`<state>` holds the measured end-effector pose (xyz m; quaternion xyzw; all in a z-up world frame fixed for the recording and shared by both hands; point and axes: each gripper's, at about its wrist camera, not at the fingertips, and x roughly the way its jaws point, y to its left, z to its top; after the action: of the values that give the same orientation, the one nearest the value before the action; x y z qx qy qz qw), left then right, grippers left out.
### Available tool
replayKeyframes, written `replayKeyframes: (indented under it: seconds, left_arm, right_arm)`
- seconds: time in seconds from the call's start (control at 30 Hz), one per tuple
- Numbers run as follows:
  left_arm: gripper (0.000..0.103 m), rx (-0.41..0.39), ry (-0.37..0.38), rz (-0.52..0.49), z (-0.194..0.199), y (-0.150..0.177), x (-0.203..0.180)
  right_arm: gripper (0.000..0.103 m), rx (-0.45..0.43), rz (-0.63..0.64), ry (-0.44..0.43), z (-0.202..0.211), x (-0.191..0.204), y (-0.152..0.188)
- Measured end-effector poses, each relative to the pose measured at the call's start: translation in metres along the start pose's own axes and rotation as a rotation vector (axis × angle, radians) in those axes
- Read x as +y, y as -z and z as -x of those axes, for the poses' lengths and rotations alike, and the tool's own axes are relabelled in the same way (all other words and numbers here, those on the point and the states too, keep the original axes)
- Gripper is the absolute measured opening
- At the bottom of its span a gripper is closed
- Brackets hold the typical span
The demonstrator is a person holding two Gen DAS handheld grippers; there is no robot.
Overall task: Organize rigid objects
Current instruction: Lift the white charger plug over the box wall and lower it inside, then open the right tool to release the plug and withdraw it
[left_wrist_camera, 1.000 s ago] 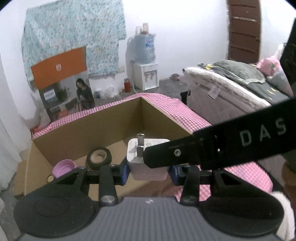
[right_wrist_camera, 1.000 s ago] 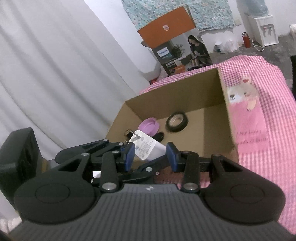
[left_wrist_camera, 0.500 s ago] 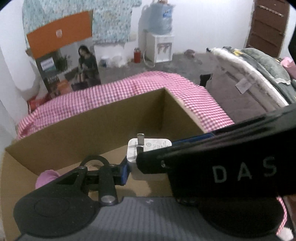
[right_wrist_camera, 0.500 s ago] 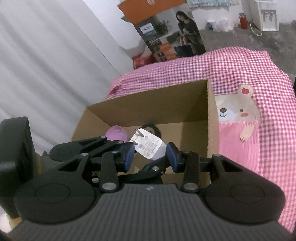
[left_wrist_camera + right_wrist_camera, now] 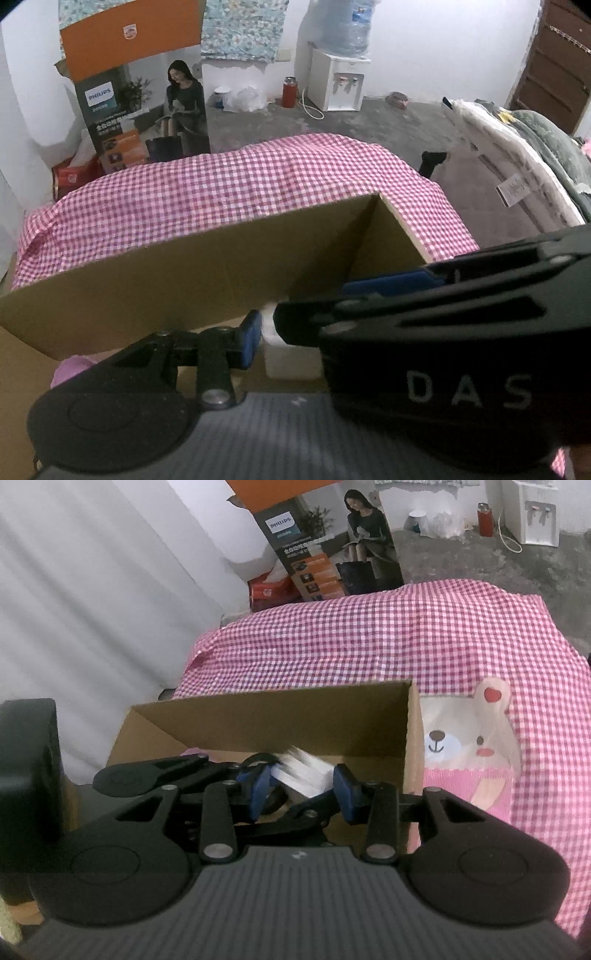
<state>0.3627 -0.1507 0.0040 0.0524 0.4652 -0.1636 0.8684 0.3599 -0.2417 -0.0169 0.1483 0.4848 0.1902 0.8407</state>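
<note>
You've carried both grippers forward and down since a second ago, so the cardboard box (image 5: 207,266) on the checked desk cloth (image 5: 229,184) now fills more of each view. Your left gripper (image 5: 280,336) is opening its fingers around the white charger (image 5: 291,360), its far finger hidden behind the right gripper (image 5: 303,788), whose fingers pinch the blurred charger inside the box.

Cardboard box (image 5: 207,266) on checked cloth (image 5: 240,184); charger (image 5: 301,771) inside box.
</note>
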Motion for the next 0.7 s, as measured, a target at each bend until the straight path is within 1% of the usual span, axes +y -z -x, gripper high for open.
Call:
replayKeyframes:
  seconds: [0.07, 0.17, 0.33, 0.47, 0.53, 0.57, 0.63, 0.67, 0.7]
  left_arm:
    - [0.055, -0.001, 0.004, 0.002, -0.001, -0.002, -0.001]
    - [0.056, -0.001, 0.003, 0.005, 0.0, -0.001, -0.002]
    - [0.062, -0.004, 0.006, 0.006, 0.007, 0.0, -0.004]
    - [0.065, -0.017, 0.003, 0.0, 0.02, 0.003, -0.006]
    - [0.067, -0.028, 0.002, -0.014, 0.03, 0.006, -0.01]
    - [0.069, -0.033, 0.002, -0.021, 0.035, 0.007, -0.011]
    - [0.075, -0.054, 0.008, -0.037, 0.049, 0.013, -0.014]
    - [0.077, -0.074, 0.017, -0.047, 0.058, 0.018, -0.016]
    - [0.081, -0.091, 0.029, -0.055, 0.065, 0.023, -0.017]
  right_arm:
    - [0.038, -0.002, -0.001, 0.003, -0.002, -0.001, -0.002]
    - [0.038, -0.007, 0.002, 0.006, -0.002, -0.001, -0.002]
    - [0.038, -0.028, 0.004, -0.005, 0.005, 0.002, 0.001]
    - [0.039, -0.068, 0.004, -0.025, 0.02, 0.007, 0.004]
    - [0.041, -0.094, 0.004, -0.034, 0.032, 0.01, 0.007]
    - [0.042, -0.107, 0.003, -0.036, 0.037, 0.013, 0.009]
    - [0.047, -0.147, -0.006, -0.042, 0.053, 0.016, 0.017]
    - [0.054, -0.17, -0.014, -0.046, 0.062, 0.018, 0.022]
    - [0.064, -0.204, -0.028, -0.051, 0.073, 0.019, 0.03]
